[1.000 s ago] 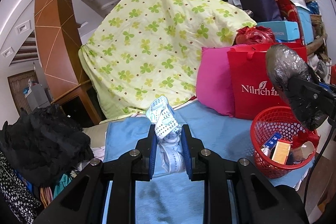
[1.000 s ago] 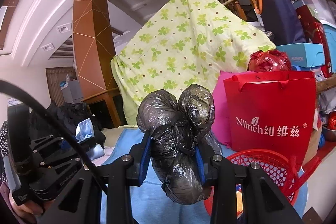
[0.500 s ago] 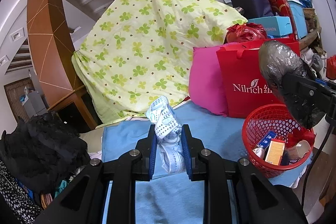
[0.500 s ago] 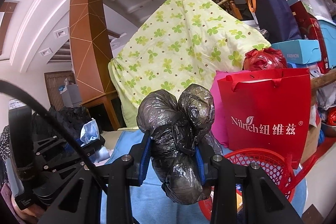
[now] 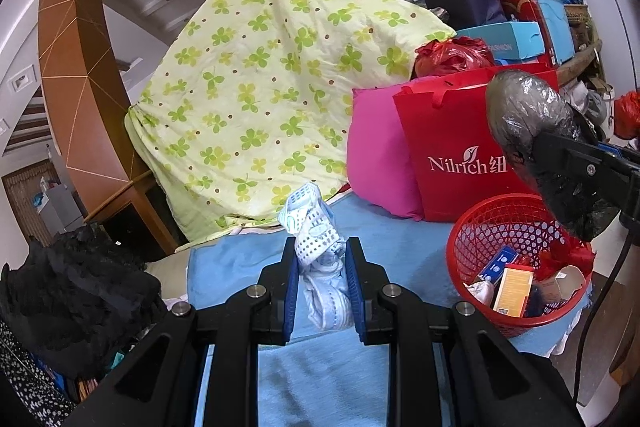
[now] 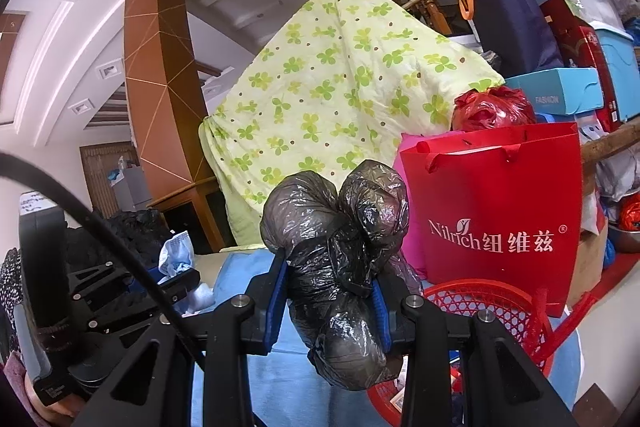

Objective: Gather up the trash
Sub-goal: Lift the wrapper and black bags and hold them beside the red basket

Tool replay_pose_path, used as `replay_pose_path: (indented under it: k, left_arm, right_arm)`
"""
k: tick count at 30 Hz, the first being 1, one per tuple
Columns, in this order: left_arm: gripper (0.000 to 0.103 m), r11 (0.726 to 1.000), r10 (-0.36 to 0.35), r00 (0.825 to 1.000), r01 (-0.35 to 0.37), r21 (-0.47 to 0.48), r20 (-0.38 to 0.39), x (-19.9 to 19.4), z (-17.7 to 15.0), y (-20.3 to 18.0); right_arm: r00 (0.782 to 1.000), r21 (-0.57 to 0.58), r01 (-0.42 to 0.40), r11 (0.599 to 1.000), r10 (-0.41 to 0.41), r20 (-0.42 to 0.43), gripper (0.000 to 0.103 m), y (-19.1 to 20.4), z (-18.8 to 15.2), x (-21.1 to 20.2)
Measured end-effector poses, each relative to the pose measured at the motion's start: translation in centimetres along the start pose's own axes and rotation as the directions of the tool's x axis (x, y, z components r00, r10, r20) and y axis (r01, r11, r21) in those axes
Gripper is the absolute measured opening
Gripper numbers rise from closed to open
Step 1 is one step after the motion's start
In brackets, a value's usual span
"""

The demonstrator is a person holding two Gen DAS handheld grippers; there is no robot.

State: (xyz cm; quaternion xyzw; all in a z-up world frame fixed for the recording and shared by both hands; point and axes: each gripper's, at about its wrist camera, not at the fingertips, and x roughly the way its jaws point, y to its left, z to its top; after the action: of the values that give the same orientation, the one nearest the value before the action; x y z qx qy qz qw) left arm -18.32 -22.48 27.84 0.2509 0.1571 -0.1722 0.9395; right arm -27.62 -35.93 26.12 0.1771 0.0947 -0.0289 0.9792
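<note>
Mostly clutter, left gripper [image 5: 322, 269] clamped on crumpled mask [image 5: 316, 247] over blue cloth [image 5: 400, 251], right gripper [image 6: 330, 301] pinching black bag [image 6: 340, 247] above red basket [image 6: 496, 303], basket contents partly hidden, bag bottom cut off

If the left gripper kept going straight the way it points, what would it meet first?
Probably the green-flowered quilt, draped upright beyond the blue cloth. The left gripper, shut on a crumpled pale blue wad, points at its lower part; depth is unclear.
</note>
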Motion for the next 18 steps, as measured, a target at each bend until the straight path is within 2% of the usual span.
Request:
replay_pose_path:
  k: [18]
  left_arm:
    - [0.024,0.998,-0.029,1.0,0.03,0.053,-0.005,0.6,0.6,-2.7]
  right_arm:
    - [1.0,0.055,0.014,0.998,-0.013,-0.005,0.039,-2.4,-0.3,-0.5]
